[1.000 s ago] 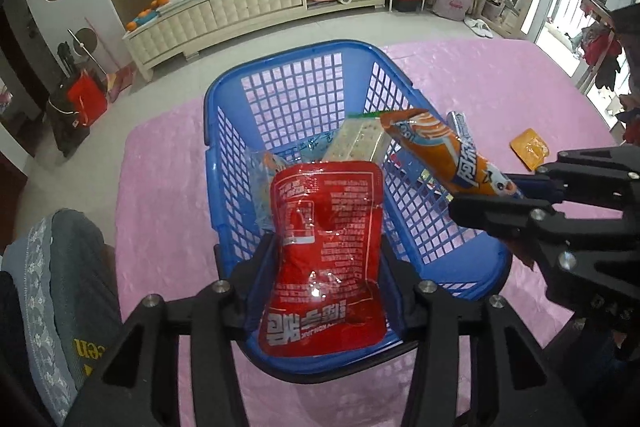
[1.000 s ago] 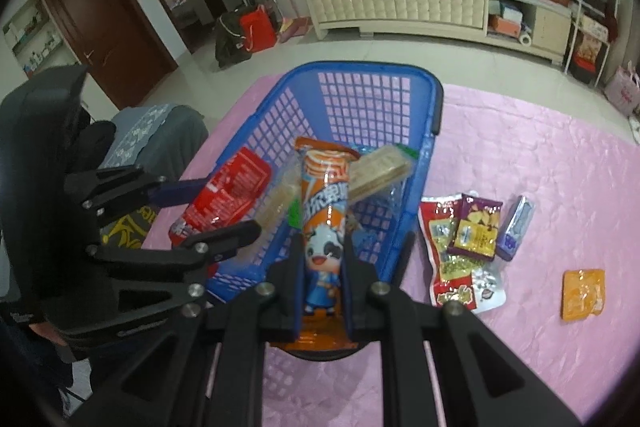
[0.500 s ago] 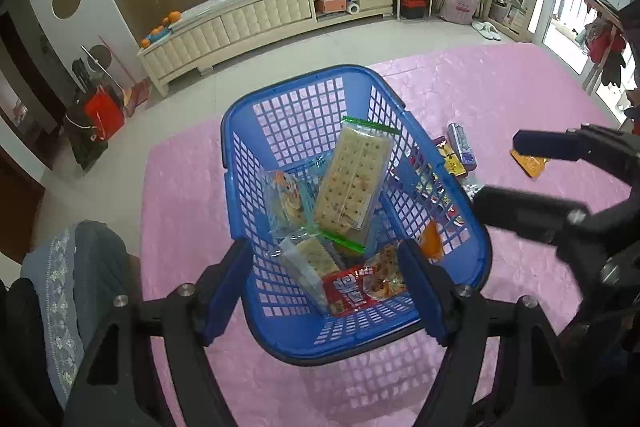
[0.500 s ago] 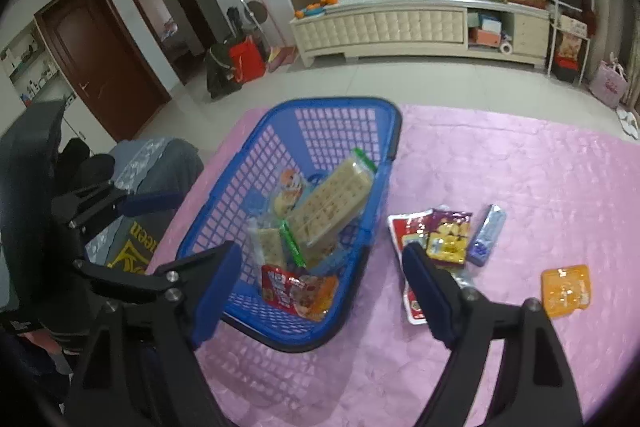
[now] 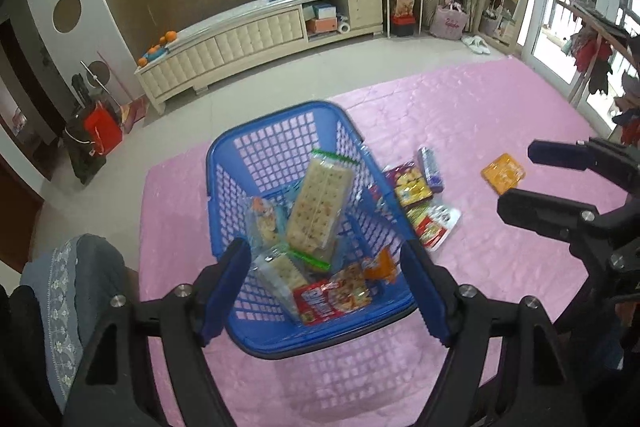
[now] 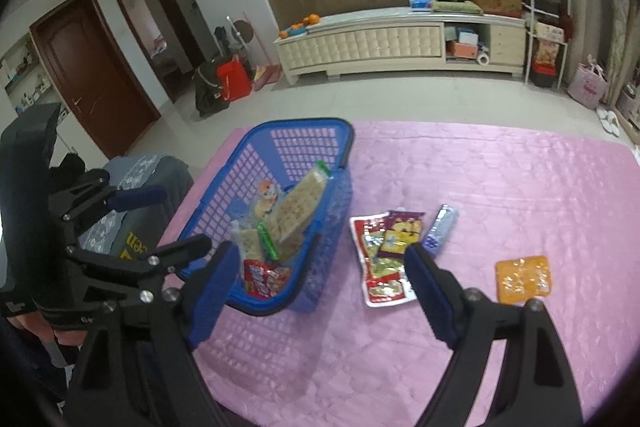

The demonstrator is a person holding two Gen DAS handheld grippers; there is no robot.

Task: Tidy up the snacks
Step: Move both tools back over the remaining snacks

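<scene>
Several crinkly snack packets (image 5: 320,211) fill the blue mesh basket (image 5: 280,131).

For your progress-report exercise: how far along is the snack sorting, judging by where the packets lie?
Done: the blue basket holds several packets, including a cracker pack and a red pouch.
In hand: nothing; the left gripper and right gripper have open jaws.
Left: on the pink cloth, the overlapping packets, blue bar and orange packet.
</scene>
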